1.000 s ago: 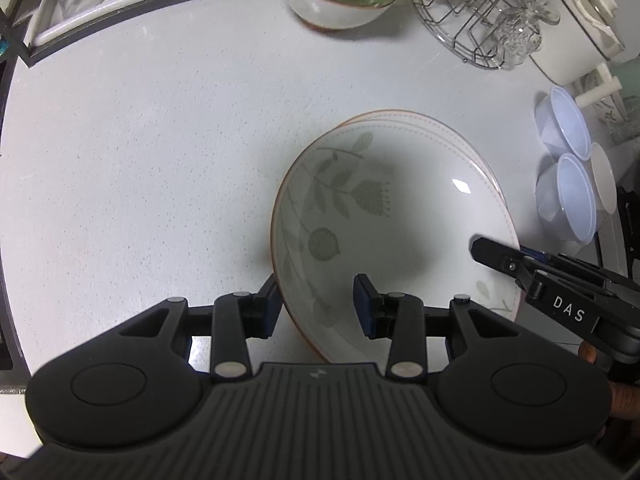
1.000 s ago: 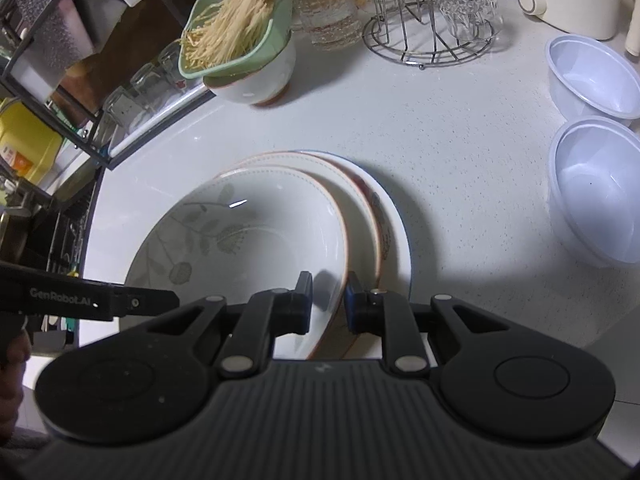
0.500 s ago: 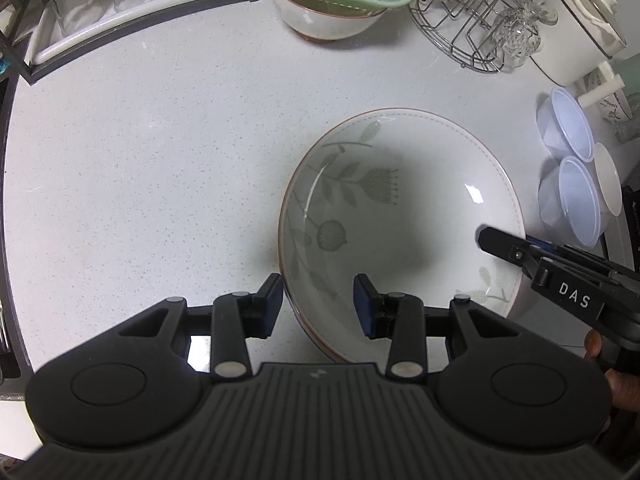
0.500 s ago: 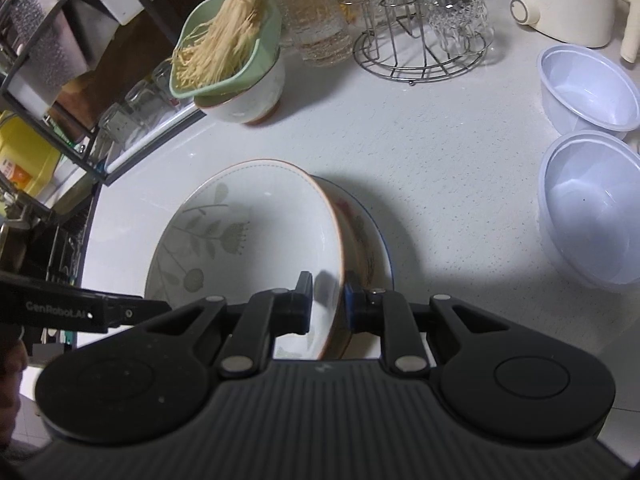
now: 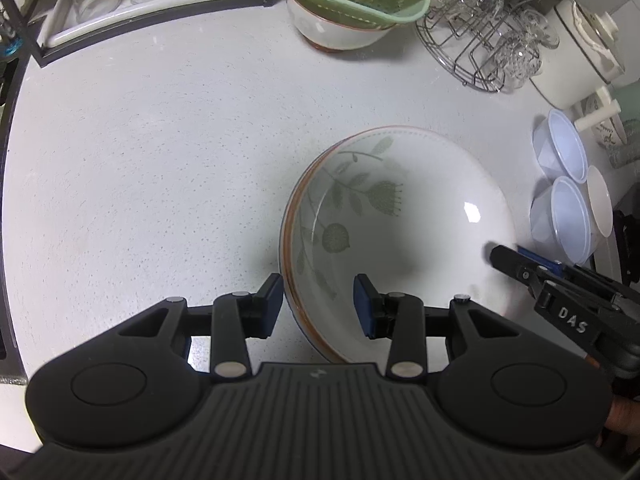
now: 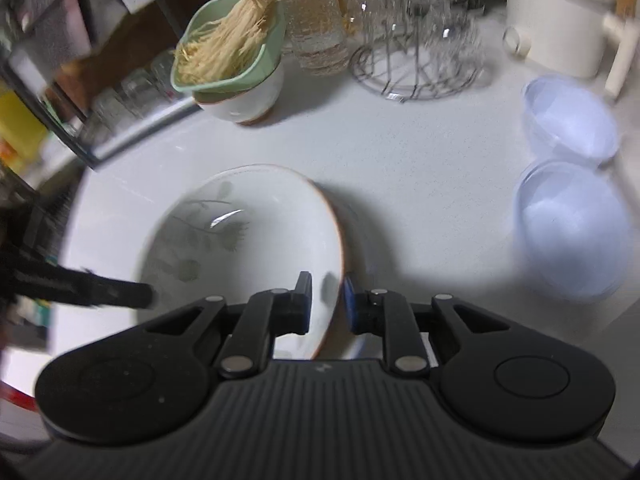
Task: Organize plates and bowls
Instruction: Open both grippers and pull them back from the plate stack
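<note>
Left gripper (image 5: 319, 300) straddles the near-left rim of the leaf-patterned bowl (image 5: 400, 216): its outer finger sits just outside the wall, its inner one hangs apart inside the bowl, so the jaws stand open around the rim without pinching it. Under that rim a second edge peeks out, a plate or bowl beneath, and I cannot tell which. Across the bowl, the right gripper (image 6: 327, 300) has one finger inside and one outside the opposite rim, jaws drawn narrow; they look clamped on the wall, though blur softens that view. To seat this bowl well, I'd keep it level, centre it on the piece below, and let both sides go evenly so it doesn't rock. Beyond the fingers, counting: one white bowl (image 5: 336, 28) carrying one green strainer (image 5: 356, 4) of noodles, one wire glass rack (image 5: 480, 48), one white pot (image 5: 576, 56), and off right, two clear plastic bowls (image 6: 572, 228).
</note>
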